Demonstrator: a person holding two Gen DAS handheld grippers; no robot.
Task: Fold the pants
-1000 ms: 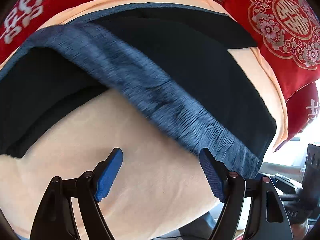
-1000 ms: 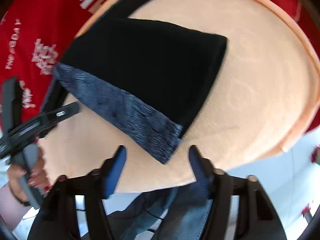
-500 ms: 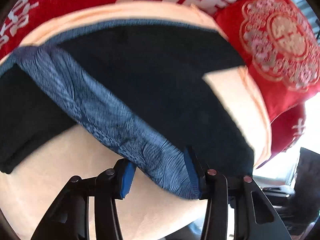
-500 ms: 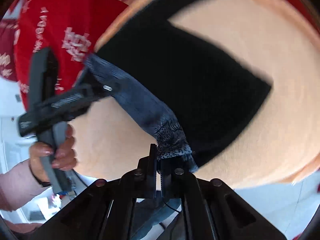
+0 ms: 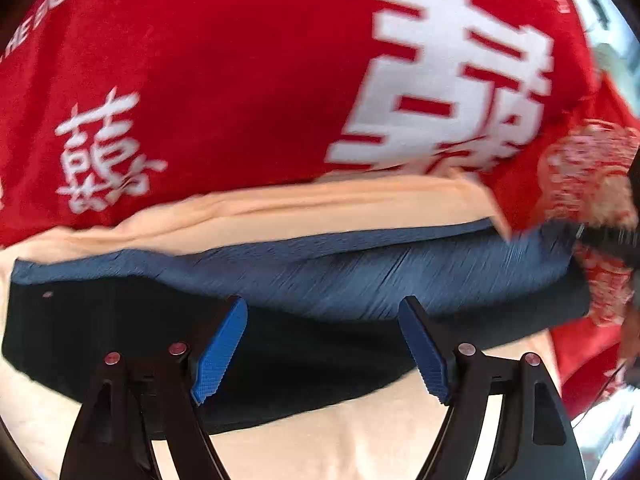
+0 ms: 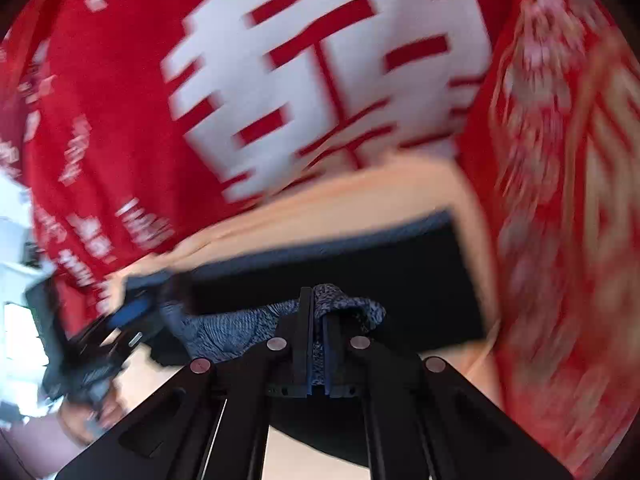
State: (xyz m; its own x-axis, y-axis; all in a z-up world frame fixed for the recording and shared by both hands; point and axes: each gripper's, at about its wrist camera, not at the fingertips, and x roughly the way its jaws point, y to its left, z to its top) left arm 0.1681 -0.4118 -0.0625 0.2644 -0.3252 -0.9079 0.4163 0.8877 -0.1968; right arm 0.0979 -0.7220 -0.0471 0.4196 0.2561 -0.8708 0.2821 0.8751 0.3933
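Observation:
The dark pants [image 5: 288, 348] lie on a peach cloth [image 5: 360, 440], with their blue-grey ribbed waistband [image 5: 360, 276] stretched across the far side. My left gripper [image 5: 322, 344] is open, its blue pads [image 5: 220, 344] just over the dark fabric and holding nothing. My right gripper [image 6: 318, 320] is shut on the waistband [image 6: 344, 304], holding its bunched end above the black pants [image 6: 400, 280]. The left gripper also shows blurred at the left of the right wrist view [image 6: 100, 344].
A red blanket with large white characters [image 5: 280, 80] fills the far side. A red embroidered cushion [image 5: 592, 184] sits at the right, also in the right wrist view [image 6: 560, 200]. The peach cloth's far edge [image 6: 360, 200] borders the blanket.
My right gripper shut on the waistband end and carried it toward the far side. My left gripper opened wider and now sits over the dark fabric. Both views swung toward the red blanket.

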